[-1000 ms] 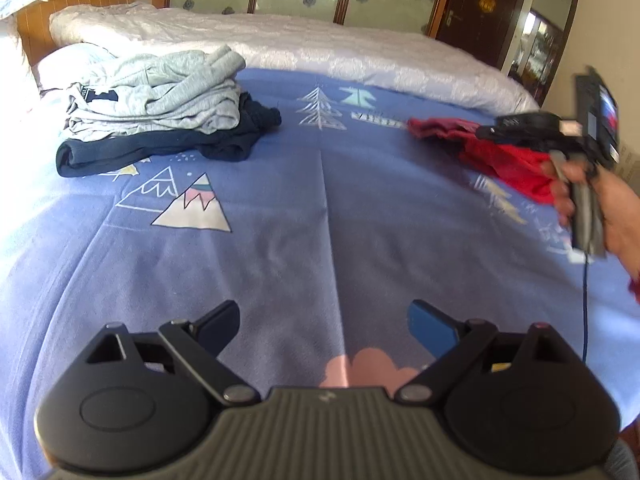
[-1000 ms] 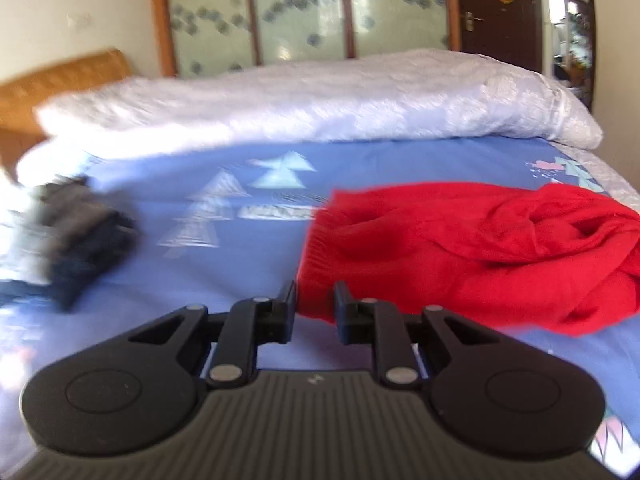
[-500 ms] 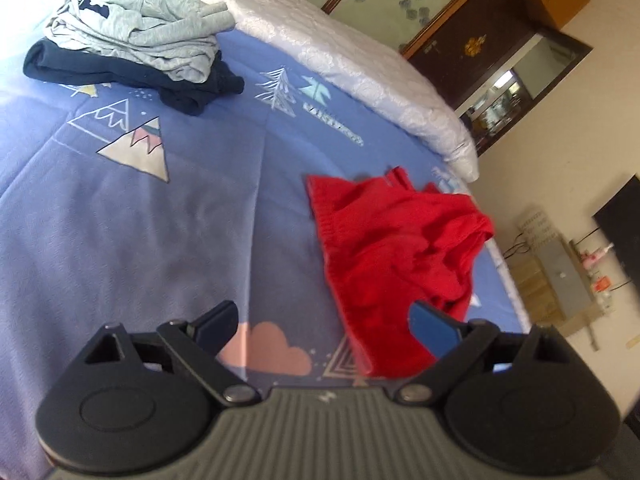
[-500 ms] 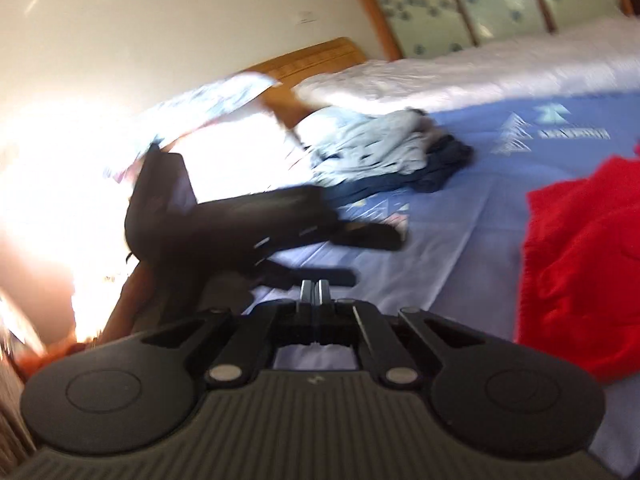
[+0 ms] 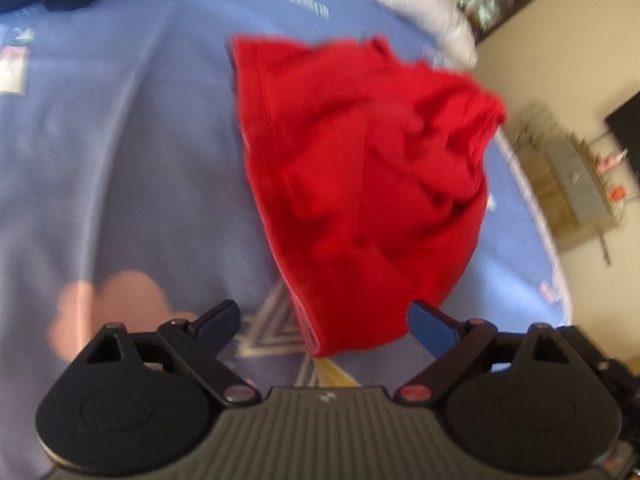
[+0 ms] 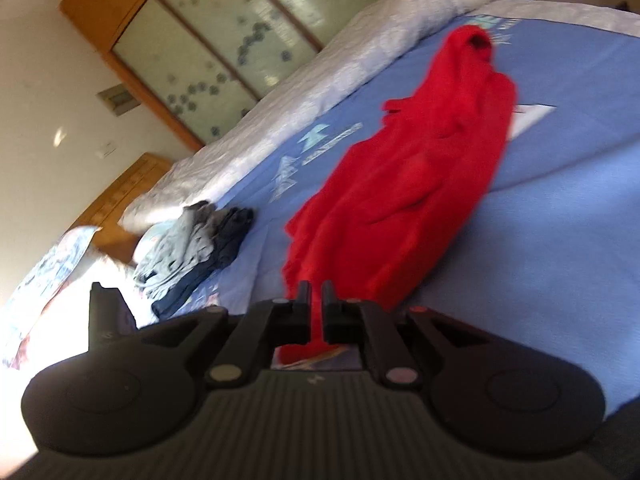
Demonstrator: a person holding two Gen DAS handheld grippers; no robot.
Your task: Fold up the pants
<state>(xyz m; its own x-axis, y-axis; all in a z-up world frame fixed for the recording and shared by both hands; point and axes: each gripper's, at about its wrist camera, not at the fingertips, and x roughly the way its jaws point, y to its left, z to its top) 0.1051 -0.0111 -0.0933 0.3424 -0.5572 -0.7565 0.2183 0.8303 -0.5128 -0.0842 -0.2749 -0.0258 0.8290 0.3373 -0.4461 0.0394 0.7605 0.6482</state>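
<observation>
Blue printed cotton bedsheet (image 5: 120,160) is filling both views, and crumpled red knit pants (image 5: 360,184) are lying on it, well apart from the folded grey and navy clothes pile (image 6: 192,248). I am keeping my left gripper (image 5: 324,320) wide, empty, just over the pants' near edge. My right gripper (image 6: 316,300) is narrow and opening, red fabric showing between its fingers.

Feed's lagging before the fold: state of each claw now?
Left claw: open, holding nothing, over the red pants.
Right claw: opening, narrow gap, nothing gripped.
</observation>
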